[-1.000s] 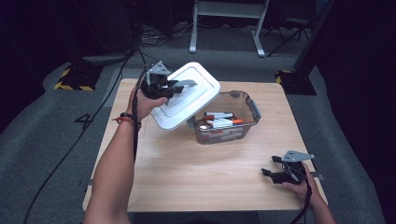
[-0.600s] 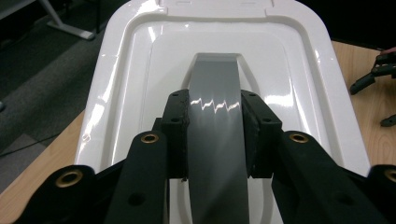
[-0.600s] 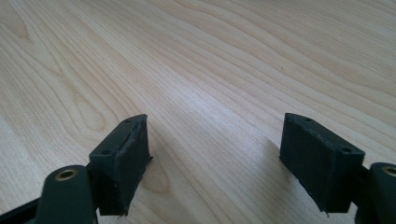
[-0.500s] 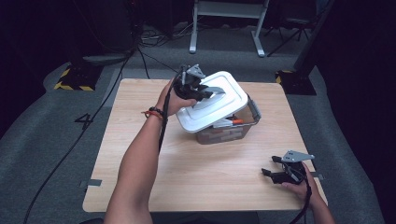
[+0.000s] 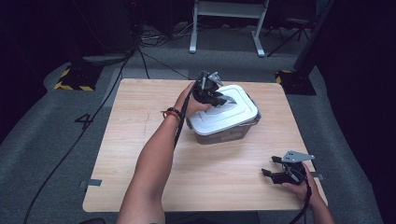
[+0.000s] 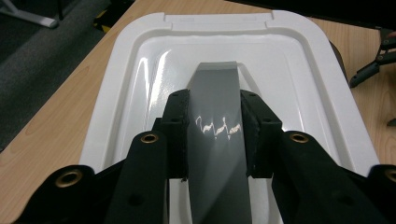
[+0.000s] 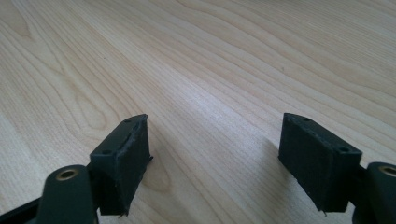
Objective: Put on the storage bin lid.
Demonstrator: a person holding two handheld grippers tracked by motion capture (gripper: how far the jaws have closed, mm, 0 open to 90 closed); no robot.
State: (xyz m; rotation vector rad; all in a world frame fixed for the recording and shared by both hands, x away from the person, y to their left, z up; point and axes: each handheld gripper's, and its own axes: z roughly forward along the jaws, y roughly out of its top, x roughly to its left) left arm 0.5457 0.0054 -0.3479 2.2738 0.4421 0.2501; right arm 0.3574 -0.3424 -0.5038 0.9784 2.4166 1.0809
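My left tool (image 6: 212, 135) is clamped on the grey handle (image 6: 215, 116) in the middle of the white lid (image 6: 299, 93), pads pressing it from both sides. A second ago I had that lid tilted up in the air off to the left of the clear bin (image 5: 224, 133), with the markers inside the bin in plain sight. Now, in the high view, the lid (image 5: 233, 114) sits across the top of the bin and hides what is inside, with my left tool (image 5: 211, 91) on its far-left part. I judge the carry is over and the lid is on or nearly on; I cannot tell from here whether its edges are seated all round or the side latches are caught, so pressing down and letting go look like the steps left.

My right tool (image 5: 280, 173) lies at the near right of the bin, well apart from it, jaws open with nothing between them, resting low over bare wood (image 7: 233, 70); it has not shifted.

The desk (image 5: 140, 140) is pale wood grain, and the bin stands on its far half. Beyond the bin the floor is grey carpet with trailing cables, a white frame stand (image 5: 226, 18) and a black-and-yellow striped block (image 5: 72, 79) to the far left.
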